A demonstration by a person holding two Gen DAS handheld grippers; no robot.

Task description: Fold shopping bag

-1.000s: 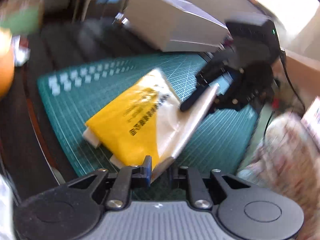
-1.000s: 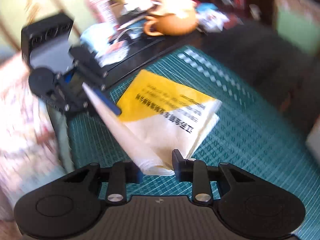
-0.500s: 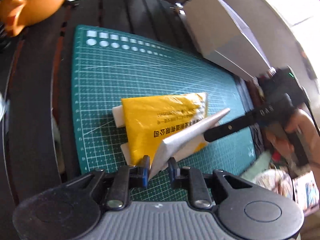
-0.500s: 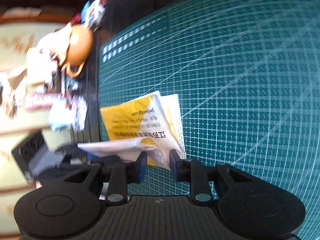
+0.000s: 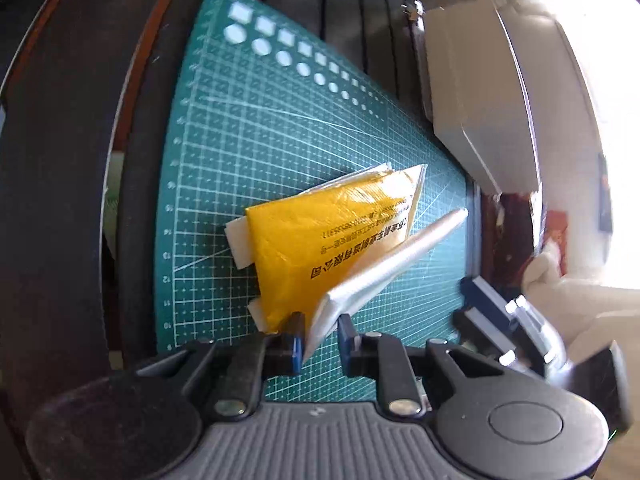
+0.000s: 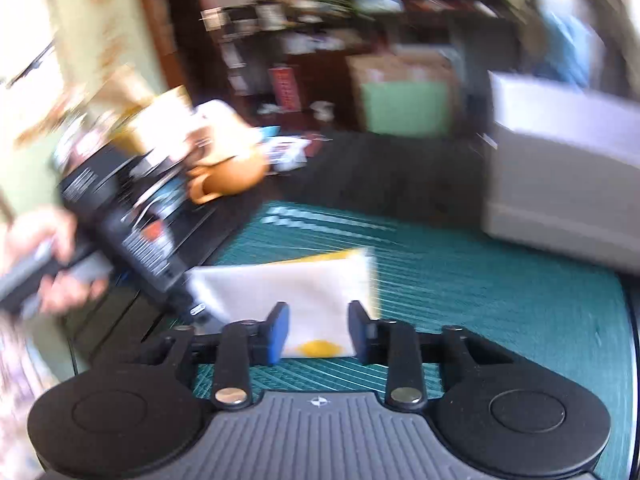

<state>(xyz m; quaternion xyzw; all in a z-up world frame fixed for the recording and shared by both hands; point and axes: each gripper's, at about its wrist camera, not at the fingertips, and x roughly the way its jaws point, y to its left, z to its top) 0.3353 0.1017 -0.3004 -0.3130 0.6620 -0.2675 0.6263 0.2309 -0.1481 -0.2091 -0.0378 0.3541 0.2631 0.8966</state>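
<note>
While the folded shopping bag (image 5: 320, 244) lies on the green cutting mat (image 5: 240, 128) that covers the bench, just ahead of the left tool (image 5: 318, 338), that tool pinches the near corner of the raised white flap (image 5: 384, 268), its jaws closing, so the layer stays lifted for the next fold. Further right, the right tool (image 6: 318, 330) has its jaws parted around the bag's white edge, apparently not pressing it; blur hides any contact. A grey box (image 5: 468, 92) stands beyond the mat.

Glossy plastic bag (image 5: 320, 240), matt mat (image 5: 248, 128)
</note>
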